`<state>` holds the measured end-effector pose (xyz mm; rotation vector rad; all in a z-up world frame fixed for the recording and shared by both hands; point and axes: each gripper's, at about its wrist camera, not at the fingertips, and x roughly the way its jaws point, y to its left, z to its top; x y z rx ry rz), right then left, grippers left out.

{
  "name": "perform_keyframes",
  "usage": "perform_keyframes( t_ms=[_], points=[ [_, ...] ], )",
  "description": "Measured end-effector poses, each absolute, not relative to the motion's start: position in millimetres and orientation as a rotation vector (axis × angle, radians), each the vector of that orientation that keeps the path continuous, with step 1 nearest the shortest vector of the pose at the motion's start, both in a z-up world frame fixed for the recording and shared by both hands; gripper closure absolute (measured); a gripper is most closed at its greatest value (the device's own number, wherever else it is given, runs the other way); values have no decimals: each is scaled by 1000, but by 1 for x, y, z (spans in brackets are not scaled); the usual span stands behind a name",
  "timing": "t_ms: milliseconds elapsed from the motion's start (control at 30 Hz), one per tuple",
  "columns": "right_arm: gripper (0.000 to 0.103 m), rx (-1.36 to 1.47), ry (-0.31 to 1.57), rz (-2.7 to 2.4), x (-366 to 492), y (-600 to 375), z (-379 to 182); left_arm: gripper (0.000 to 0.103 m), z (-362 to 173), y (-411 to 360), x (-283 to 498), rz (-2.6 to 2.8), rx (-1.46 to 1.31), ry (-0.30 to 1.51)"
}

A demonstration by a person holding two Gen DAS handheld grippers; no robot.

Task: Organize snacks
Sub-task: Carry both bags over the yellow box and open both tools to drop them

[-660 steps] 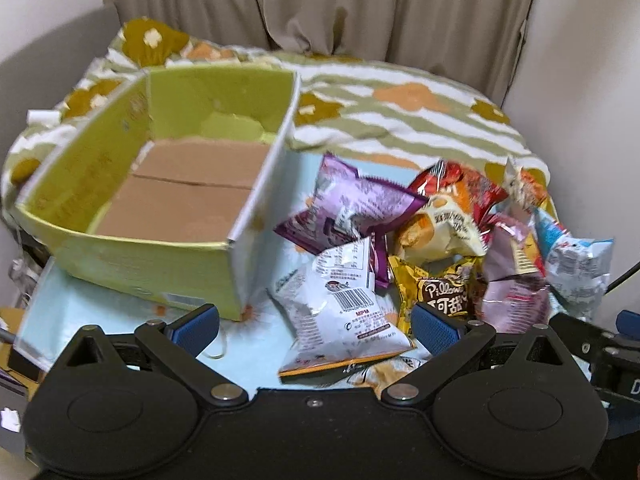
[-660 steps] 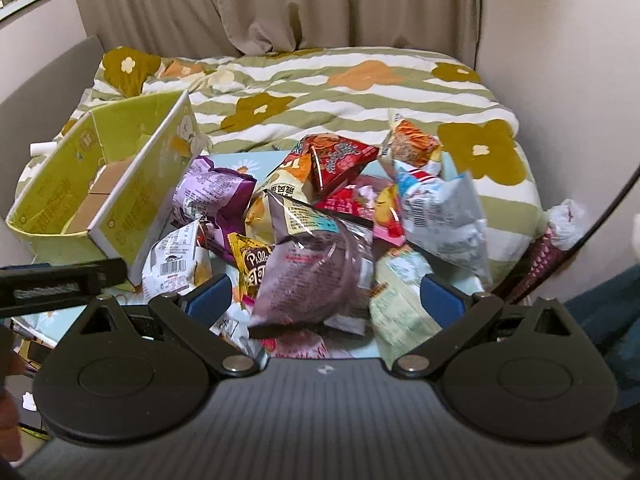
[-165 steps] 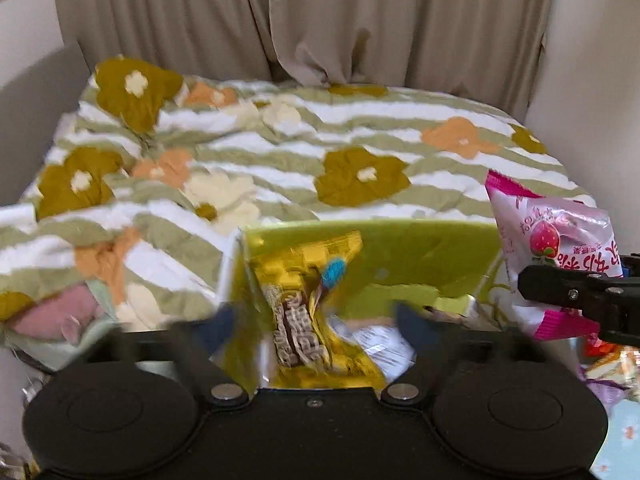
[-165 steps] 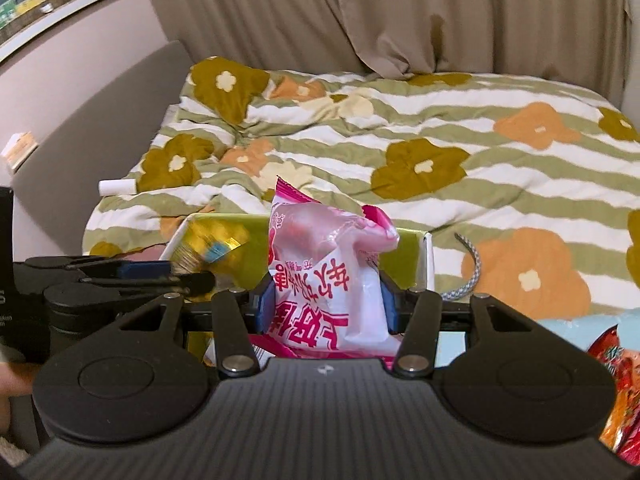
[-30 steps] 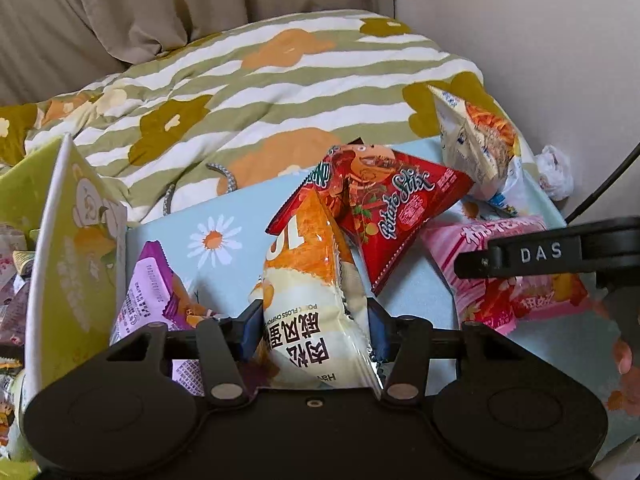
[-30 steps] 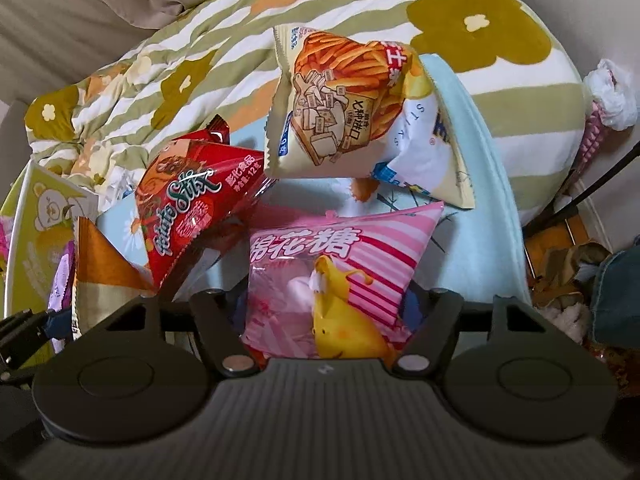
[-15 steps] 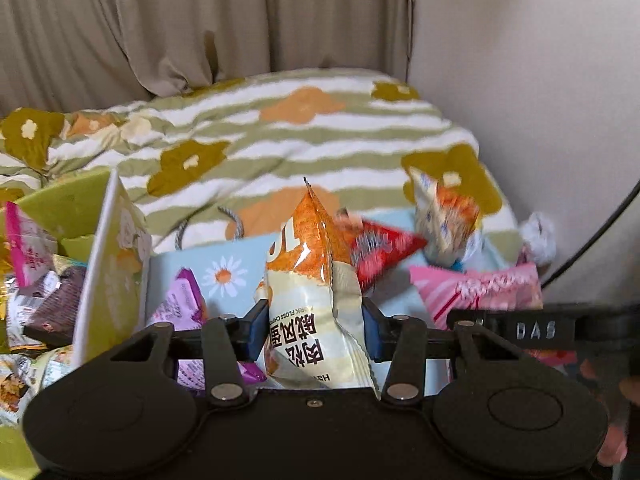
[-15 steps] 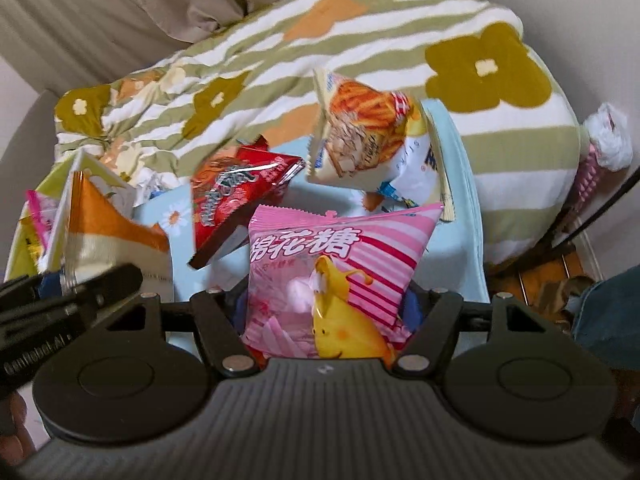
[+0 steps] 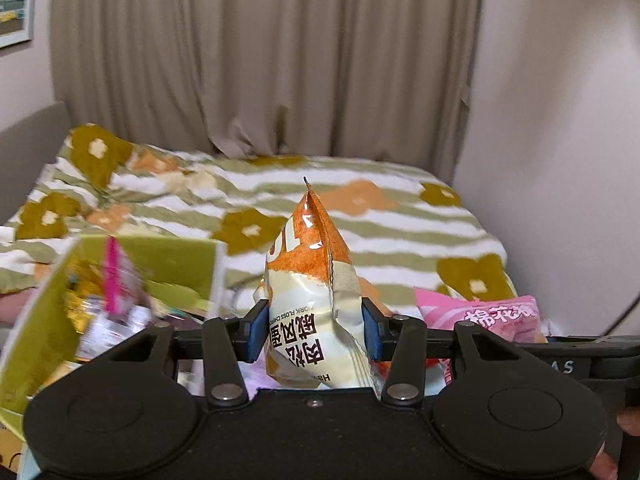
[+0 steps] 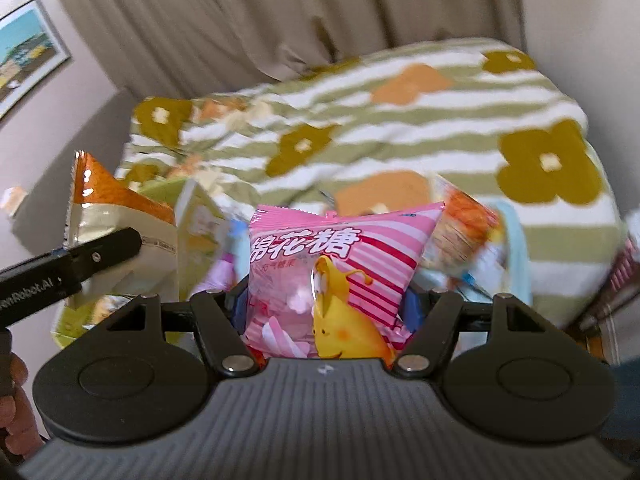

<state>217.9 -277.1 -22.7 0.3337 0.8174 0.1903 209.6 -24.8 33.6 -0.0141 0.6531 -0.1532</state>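
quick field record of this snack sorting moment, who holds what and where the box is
left gripper: shut on orange and cream snack bag, bag upright
right gripper: shut on pink striped marshmallow bag
green box: left of both grippers, already holds several snacks
background: floral striped blanket, beige curtain

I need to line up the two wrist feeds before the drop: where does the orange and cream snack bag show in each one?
Left wrist view: the orange and cream snack bag stands centre frame, clamped in the left gripper.
Right wrist view: same bag at the left edge, above a black gripper finger.
Shared landmark: the yellow-green box, left of the bag in one, right of it in the other.
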Motion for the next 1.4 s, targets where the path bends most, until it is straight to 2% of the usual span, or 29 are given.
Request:
perform_keyframes(
  t_ms=[367, 700, 767, 800, 833, 900, 1400],
  points=[
    [19, 302, 727, 335, 255, -154, 18, 52, 46, 94, 224, -40, -37, 634],
    [19, 278, 765, 339, 293, -44, 4, 51, 13, 179, 258, -19, 34, 721],
    [19, 278, 775, 323, 297, -29, -1, 48, 1, 186, 264, -45, 59, 744],
    [19, 279, 779, 311, 300, -23, -4, 43, -6, 188, 266, -64, 72, 754],
    [19, 279, 782, 298, 301, -18, -6, 26, -11, 191, 267, -79, 83, 757],
    [19, 282, 794, 270, 304, -9, -11, 3, -17, 191, 264, -97, 113, 757],
    [19, 229, 818, 183, 307, 18, -16, 2, -18, 219, 261, -181, 33, 781]
  ],
)
